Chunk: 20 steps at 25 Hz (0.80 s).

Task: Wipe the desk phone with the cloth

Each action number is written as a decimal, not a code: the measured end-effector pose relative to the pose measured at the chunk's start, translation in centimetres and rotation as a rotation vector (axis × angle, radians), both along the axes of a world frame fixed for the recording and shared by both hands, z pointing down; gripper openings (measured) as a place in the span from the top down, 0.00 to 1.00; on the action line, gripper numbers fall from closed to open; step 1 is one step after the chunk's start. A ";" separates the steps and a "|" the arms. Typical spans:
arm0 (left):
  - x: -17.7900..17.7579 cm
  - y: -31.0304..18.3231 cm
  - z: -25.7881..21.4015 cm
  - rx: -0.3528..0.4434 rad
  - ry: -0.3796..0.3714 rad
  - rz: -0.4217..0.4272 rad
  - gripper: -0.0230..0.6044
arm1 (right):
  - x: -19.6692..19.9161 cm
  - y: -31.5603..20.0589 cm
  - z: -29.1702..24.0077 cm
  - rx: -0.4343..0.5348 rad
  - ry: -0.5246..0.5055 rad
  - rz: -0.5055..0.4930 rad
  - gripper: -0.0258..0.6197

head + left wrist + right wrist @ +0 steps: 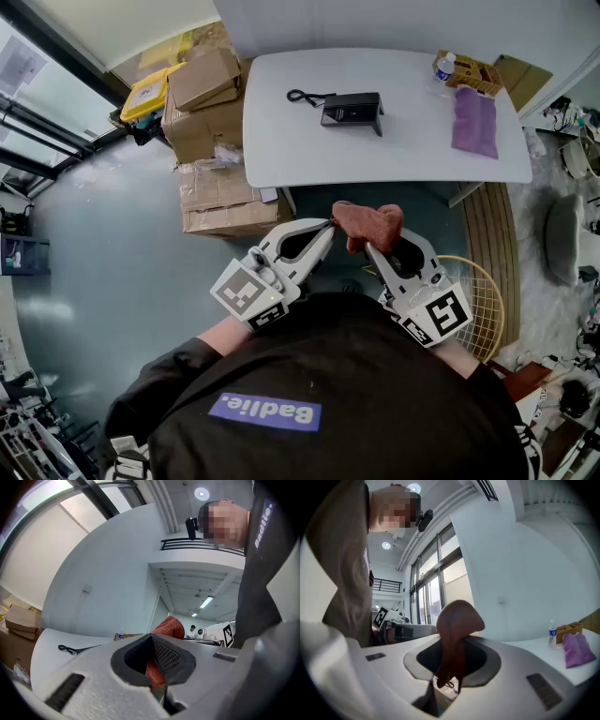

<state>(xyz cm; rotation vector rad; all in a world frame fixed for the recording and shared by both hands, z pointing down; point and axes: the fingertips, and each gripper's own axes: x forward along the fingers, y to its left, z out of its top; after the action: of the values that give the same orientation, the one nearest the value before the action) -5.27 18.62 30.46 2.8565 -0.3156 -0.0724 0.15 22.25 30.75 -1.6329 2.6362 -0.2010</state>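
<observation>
The soft, light cloth (367, 225) is held well short of the phone (352, 110) on the surface (281, 141). It is pinched by the closed left claw (330, 225) and right claw (368, 246). A bunched fold is best gripped.

White table (300, 150): phone (352, 110), purple cloth (475, 122)

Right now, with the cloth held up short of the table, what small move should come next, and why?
Probably carry the reddish-brown cloth forward toward the desk phone: the right gripper pinches it, the left gripper closes on its edge, and the phone lies untouched on the white table.
</observation>
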 end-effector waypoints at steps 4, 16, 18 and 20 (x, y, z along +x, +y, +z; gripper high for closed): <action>0.1 -0.1 -0.2 -0.014 -0.002 -0.005 0.95 | -0.2 0.0 0.0 0.001 0.008 -0.019 0.83; 1.8 0.7 0.2 0.004 -0.024 -0.036 0.95 | 1.6 0.7 0.9 -0.006 -0.016 -0.056 0.82; 2.3 0.8 0.5 -0.001 -0.026 -0.053 0.95 | 2.3 0.7 1.3 -0.008 -0.021 -0.064 0.82; 2.6 0.9 1.0 -0.011 -0.029 -0.069 0.95 | 2.8 0.7 1.8 -0.016 -0.030 -0.070 0.82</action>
<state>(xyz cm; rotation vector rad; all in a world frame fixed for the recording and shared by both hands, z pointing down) -2.70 19.49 31.44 2.8378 -0.4189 -0.0431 3.00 22.95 32.53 -1.5315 2.6782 -0.2469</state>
